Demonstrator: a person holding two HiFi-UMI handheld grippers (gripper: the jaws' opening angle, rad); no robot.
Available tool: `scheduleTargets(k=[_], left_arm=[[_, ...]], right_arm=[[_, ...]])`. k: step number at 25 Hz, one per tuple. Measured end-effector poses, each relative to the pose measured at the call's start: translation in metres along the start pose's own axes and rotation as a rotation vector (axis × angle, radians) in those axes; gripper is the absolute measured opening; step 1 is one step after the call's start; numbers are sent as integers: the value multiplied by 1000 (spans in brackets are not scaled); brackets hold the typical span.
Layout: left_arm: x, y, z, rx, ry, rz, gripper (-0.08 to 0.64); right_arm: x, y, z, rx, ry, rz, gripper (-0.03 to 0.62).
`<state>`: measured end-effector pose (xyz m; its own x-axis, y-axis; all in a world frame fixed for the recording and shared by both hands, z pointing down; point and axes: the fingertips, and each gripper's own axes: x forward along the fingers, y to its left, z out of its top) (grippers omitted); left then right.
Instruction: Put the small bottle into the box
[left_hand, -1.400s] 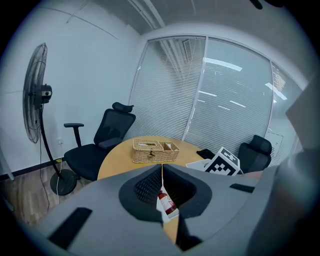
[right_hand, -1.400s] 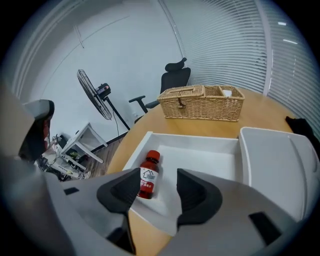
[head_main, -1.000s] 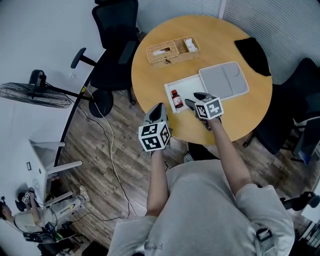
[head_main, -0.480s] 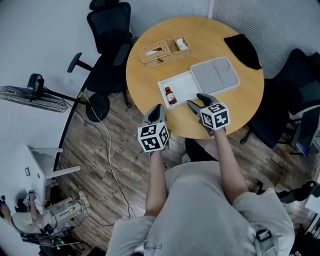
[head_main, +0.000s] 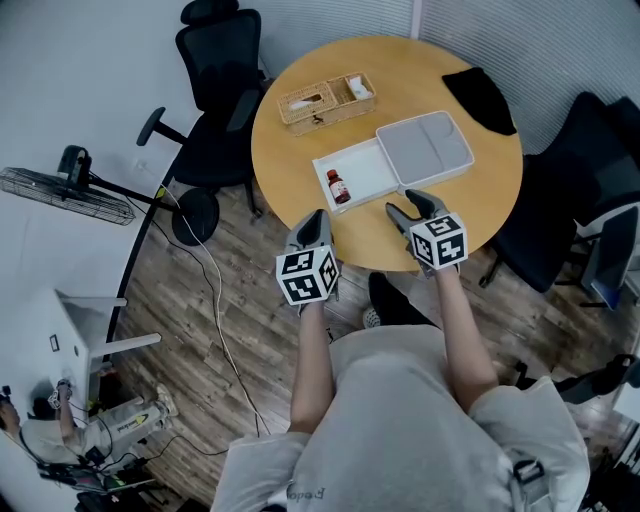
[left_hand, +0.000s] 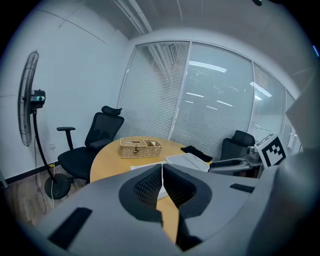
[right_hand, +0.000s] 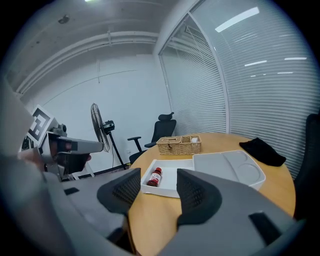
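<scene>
Nearest me, my left gripper (head_main: 318, 216) hung off the table (head_main: 300, 130), jaws together on nothing. My right gripper (head_main: 404, 205) hovered at its edge, jaws apart, empty. Beyond, the small bottle (head_main: 337, 186) lay inside the box (head_main: 372, 168). Placing looked done, so next I needed only to keep clear.

Left gripper (head_main: 319, 214) jaws together at the table (head_main: 480, 175) near edge, right gripper (head_main: 407, 206) jaws apart and empty over that edge, 2 forearms stretched forward

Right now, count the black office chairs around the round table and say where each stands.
2. One office chair stands at the round table's far-left edge, by the wicker basket; the other at its right, near the black cloth. More may sit out of frame.
</scene>
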<state>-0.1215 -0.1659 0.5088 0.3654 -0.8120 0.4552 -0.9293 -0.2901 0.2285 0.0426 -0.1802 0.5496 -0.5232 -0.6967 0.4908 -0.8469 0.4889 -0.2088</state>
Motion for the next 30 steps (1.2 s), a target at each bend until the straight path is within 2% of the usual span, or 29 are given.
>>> scheduleTargets(k=[13,18,30], left_arm=[[-20,-15,-13,10,-5,-15,29],[-26,-25,-18,22,-6,-22,29],[-54,-27,-37,5,-20,4,29]], right_arm=[[-41,12,-11,-4,-55,-46,224],[-52,12,-13,20,-100,-52,192],[-75,16,-26,23,-126,-82,137]])
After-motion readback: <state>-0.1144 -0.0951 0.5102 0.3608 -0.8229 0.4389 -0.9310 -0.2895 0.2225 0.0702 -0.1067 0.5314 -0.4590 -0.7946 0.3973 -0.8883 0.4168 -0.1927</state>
